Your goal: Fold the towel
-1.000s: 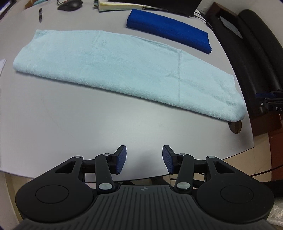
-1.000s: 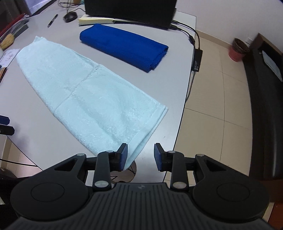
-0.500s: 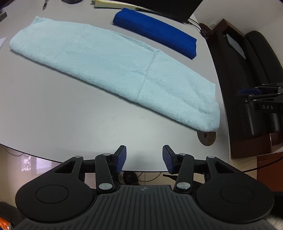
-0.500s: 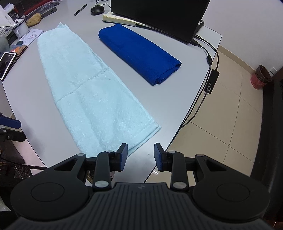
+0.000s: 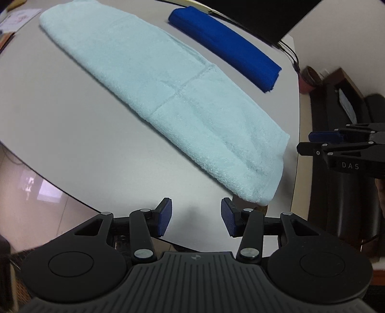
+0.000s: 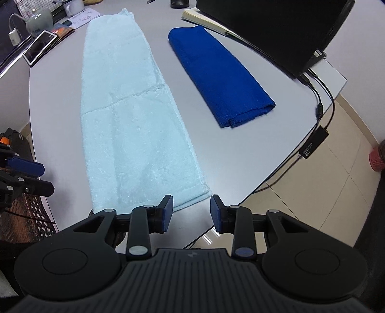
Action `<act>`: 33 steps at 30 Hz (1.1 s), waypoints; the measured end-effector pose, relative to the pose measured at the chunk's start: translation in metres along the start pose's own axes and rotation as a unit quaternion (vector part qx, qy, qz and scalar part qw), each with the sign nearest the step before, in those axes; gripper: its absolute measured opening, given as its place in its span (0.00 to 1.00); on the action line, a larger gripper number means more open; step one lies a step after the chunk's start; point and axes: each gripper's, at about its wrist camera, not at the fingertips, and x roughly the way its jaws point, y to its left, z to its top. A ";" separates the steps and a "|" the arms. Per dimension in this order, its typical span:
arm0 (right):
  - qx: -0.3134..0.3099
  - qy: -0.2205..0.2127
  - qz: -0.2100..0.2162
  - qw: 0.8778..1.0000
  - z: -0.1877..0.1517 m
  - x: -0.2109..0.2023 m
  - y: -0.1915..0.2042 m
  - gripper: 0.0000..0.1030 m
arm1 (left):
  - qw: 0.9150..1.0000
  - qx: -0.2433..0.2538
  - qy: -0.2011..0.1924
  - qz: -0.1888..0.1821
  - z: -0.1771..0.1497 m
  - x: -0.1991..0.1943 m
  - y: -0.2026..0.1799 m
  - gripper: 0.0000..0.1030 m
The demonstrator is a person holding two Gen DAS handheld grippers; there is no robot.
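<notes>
A long light-blue towel [image 5: 168,91] lies flat on the grey table [image 5: 72,134], folded lengthwise, with a crease across its middle. It also shows in the right wrist view [image 6: 130,125]. My left gripper [image 5: 196,216] is open and empty above the table's near edge, short of the towel's near end. My right gripper [image 6: 191,210] is open and empty, just before the towel's near right corner. The right gripper also shows in the left wrist view [image 5: 320,142], off the table's edge. The left gripper also shows in the right wrist view [image 6: 38,175].
A folded dark-blue towel [image 6: 219,79] lies to the right of the light one. A black monitor [image 6: 276,26], a notebook [image 6: 204,20] and cables [image 6: 322,101] sit behind it. A phone [image 6: 39,47] and cups [image 6: 38,21] are at the far left.
Both grippers have swung round toward the towel's near short end. Both stay open and empty. The towel has not moved.
</notes>
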 end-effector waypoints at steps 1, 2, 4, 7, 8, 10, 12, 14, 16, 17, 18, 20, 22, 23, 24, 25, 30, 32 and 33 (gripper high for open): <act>-0.008 -0.002 0.005 1.000 0.001 0.003 -0.002 0.35 | 1.000 -0.018 -0.003 0.001 -0.004 0.001 -0.002 0.47; -0.016 -0.004 0.009 1.000 0.002 0.005 -0.004 0.36 | 0.999 -0.035 -0.006 0.001 -0.007 0.003 -0.004 0.47; -0.030 -0.008 0.015 0.999 0.004 0.010 -0.007 0.37 | 0.997 -0.072 -0.012 0.001 -0.014 0.006 -0.009 0.47; -0.044 -0.010 0.023 0.999 0.005 0.016 -0.010 0.41 | 0.994 -0.109 -0.022 0.004 -0.022 0.010 -0.017 0.47; -0.049 -0.010 0.026 0.998 0.005 0.018 -0.011 0.41 | 0.992 -0.120 -0.025 0.005 -0.024 0.011 -0.019 0.47; -0.058 -0.009 0.031 0.998 0.006 0.023 -0.013 0.41 | 0.990 -0.137 -0.028 0.006 -0.026 0.014 -0.023 0.47; -0.063 -0.008 0.036 0.997 0.006 0.027 -0.013 0.41 | 0.988 -0.152 -0.030 0.005 -0.027 0.018 -0.025 0.47; -0.066 -0.007 0.041 0.997 0.007 0.030 -0.014 0.41 | 0.986 -0.161 -0.031 0.005 -0.027 0.021 -0.028 0.47; -0.068 -0.006 0.045 0.997 0.007 0.032 -0.016 0.41 | 0.985 -0.171 -0.032 0.002 -0.027 0.024 -0.029 0.47; -0.069 -0.005 0.047 0.996 0.007 0.033 -0.016 0.41 | 0.983 -0.180 -0.033 -0.003 -0.027 0.025 -0.029 0.47; -0.070 -0.005 0.049 0.996 0.007 0.035 -0.017 0.41 | 0.981 -0.189 -0.033 -0.008 -0.027 0.026 -0.029 0.47; -0.073 -0.004 0.053 0.996 0.007 0.037 -0.018 0.41 | 0.976 -0.216 -0.034 -0.023 -0.027 0.029 -0.029 0.47; -0.075 -0.003 0.058 0.996 0.008 0.039 -0.020 0.41 | 0.972 -0.232 -0.033 -0.029 -0.028 0.032 -0.030 0.46; -0.076 -0.002 0.060 0.995 0.008 0.041 -0.020 0.41 | 0.970 -0.239 -0.032 -0.033 -0.028 0.034 -0.031 0.46; -0.077 -0.001 0.062 0.995 0.008 0.042 -0.021 0.41 | 0.968 -0.246 -0.031 -0.037 -0.028 0.036 -0.032 0.45; -0.078 -0.001 0.063 0.995 0.008 0.042 -0.022 0.41 | 0.966 -0.252 -0.030 -0.041 -0.029 0.038 -0.033 0.45; -0.077 -0.001 0.068 0.995 0.010 0.042 -0.026 0.41 | 0.958 -0.281 -0.027 -0.055 -0.028 0.047 -0.033 0.42; -0.076 -0.001 0.070 0.995 0.011 0.041 -0.028 0.41 | 0.954 -0.292 -0.023 -0.059 -0.028 0.050 -0.032 0.42; -0.076 0.000 0.072 0.995 0.011 0.042 -0.029 0.41 | 0.952 -0.298 -0.021 -0.061 -0.028 0.053 -0.031 0.42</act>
